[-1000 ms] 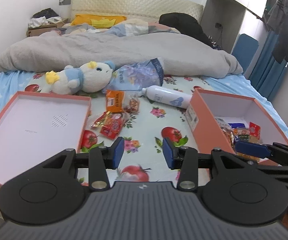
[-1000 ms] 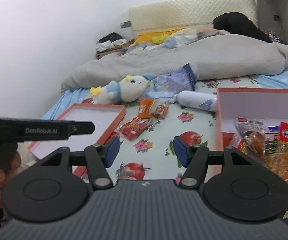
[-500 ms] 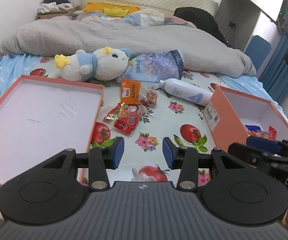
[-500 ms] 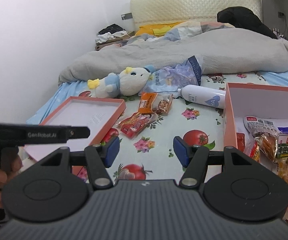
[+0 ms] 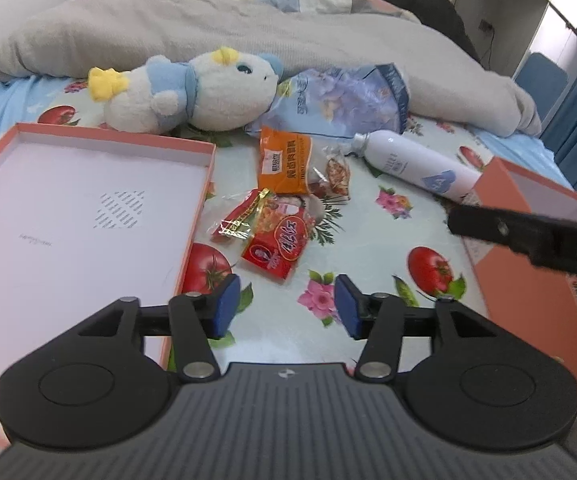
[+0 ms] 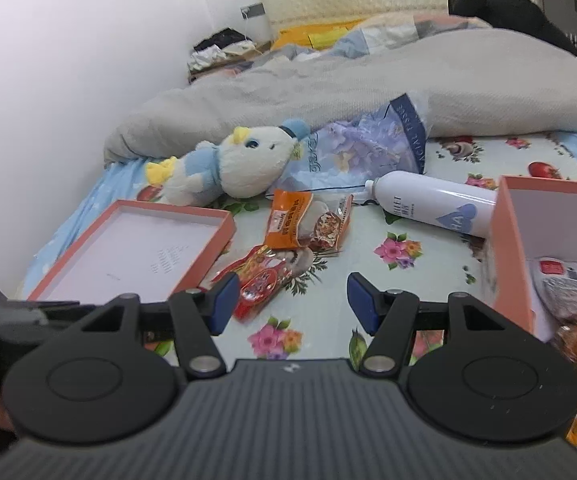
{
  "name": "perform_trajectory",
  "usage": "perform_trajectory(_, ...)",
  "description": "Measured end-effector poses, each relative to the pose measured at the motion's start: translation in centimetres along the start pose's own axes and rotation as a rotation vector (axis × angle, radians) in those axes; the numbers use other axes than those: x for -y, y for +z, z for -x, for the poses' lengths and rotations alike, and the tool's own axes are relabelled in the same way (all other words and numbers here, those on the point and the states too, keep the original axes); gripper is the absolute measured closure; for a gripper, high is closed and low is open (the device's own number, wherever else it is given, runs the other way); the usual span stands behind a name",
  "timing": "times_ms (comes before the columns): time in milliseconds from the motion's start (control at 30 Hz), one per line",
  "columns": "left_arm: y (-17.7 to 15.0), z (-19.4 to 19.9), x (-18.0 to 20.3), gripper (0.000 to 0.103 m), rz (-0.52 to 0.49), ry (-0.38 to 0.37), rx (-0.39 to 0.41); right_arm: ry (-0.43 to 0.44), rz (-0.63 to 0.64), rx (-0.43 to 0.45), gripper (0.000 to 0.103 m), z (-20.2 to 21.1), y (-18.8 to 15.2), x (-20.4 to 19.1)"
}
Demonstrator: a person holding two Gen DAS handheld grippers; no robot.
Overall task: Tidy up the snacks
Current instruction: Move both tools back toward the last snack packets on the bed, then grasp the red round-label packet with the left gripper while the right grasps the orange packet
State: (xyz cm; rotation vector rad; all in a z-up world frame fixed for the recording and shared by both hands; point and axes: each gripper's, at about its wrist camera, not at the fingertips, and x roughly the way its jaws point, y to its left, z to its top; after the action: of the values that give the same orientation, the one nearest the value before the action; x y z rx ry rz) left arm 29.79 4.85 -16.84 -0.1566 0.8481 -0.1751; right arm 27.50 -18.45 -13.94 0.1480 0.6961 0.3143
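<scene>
Snacks lie loose on the tomato-and-flower printed bedsheet [image 5: 368, 264] between two salmon-pink cardboard boxes. A red crinkly plastic snack packet [image 5: 274, 240] sits just ahead of the left gripper [image 5: 284, 304], slightly left of the gap between its blue pads, not touching them. Beyond it lies an orange plastic snack pouch [image 5: 284, 166] with a small clear-wrapped snack [image 5: 334, 172] just beside it on the right; the red packet's far end meets these two.

The left gripper's jaws stand apart with only bedsheet between them, and they have just been opening wider. The right gripper [image 6: 288, 300] also stands apart with nothing between its pads; in its view the red packet [image 6: 264, 276] lies partly behind its left pad, and whether they touch cannot be told. The orange pouch [image 6: 288, 220] and the clear-wrapped snack [image 6: 330, 226] lie further ahead.

To the left rests the shallow salmon-pink box lid with a white inside [image 5: 88, 200], holding nothing. To the right stands the deeper salmon-pink box [image 6: 508, 248], with several packaged snacks [image 6: 576, 300] inside it. A white cylindrical bottle with a blue heart [image 5: 412, 168] lies on its side against that box's far corner. Behind the pouches lie a white and blue plush toy [image 5: 192, 92], a pale blue flowered plastic bag [image 5: 340, 100] and a grey quilt [image 5: 288, 32].
</scene>
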Motion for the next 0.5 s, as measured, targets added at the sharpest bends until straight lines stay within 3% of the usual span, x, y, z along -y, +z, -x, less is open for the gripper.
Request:
perform_trajectory(333, 1.4, -6.2, -0.6, 0.022, -0.048, 0.001, -0.011, 0.0, -0.091, -0.082, 0.041, -9.0, 3.2, 2.0)
perform_trajectory(433, 1.7, -7.8, -0.3, 0.02, -0.098, 0.03, -0.017, 0.011, -0.121, -0.106, 0.041, -11.3, 3.5, 2.5)
perform_trajectory(500, 1.8, -8.7, -0.3, 0.02, -0.118, 0.022, -0.02, 0.001, -0.142, -0.107, 0.02, -12.6, 3.7, 2.9)
